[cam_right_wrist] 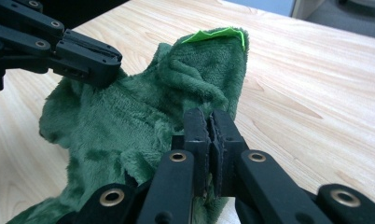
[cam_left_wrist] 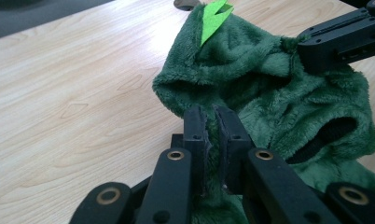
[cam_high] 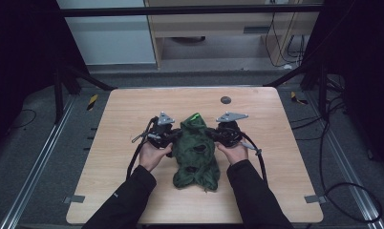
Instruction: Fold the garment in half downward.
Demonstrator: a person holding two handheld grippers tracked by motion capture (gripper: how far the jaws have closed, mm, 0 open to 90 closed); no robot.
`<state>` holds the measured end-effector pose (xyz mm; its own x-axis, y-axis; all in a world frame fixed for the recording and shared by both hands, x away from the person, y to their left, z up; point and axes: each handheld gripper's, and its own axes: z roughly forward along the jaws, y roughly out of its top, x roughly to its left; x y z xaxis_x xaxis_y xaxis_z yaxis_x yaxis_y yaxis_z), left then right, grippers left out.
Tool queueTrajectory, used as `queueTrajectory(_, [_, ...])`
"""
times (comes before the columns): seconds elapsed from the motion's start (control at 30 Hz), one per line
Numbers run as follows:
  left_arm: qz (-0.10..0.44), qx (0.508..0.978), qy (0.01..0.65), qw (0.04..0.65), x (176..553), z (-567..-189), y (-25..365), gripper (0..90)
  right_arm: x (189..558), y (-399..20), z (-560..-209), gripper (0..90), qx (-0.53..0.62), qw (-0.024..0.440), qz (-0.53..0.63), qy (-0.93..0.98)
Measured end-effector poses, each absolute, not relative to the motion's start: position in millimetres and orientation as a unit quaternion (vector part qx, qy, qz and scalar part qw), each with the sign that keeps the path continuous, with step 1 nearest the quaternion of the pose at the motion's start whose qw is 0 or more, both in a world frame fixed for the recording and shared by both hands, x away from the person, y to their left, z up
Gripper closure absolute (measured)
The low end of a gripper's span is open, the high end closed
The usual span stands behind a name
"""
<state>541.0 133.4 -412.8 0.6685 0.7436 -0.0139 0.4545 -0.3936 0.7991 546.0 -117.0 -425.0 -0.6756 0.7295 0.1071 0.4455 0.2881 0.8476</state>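
Green plush dominates the middle of a pale wooden desk (cam_high: 133, 119), where a fleecy garment (cam_high: 196, 152) with a bright lime felt spike (cam_high: 195, 116) at its far end is gripped from both sides. At the garment's left edge, the left gripper (cam_high: 173, 136) is clenched on a fold of the fabric, its black jaws nearly together with fleece pinched between them in the left gripper view. At the garment's right edge, the right gripper (cam_high: 214, 135) is likewise clamped on the plush just beside the hood-like peak. Both of the person's hands, the left hand (cam_high: 153, 155) and the right hand (cam_high: 234, 151), curl around the gripper bodies, dark-sleeved forearms angling in from the near side of the garment. Beyond the garment, a small dark disc (cam_high: 225, 99) lies near the desk's far edge.
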Motion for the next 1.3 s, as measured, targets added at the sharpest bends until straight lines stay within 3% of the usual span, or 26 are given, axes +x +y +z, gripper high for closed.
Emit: queueTrajectory(1.3, [0.156, 0.84, 0.329, 0.403, 466.7, -424.7, 142.3, 83.2, 475.2, -126.4, -431.9, 86.1, 0.307, 0.139, 0.485, 0.807])
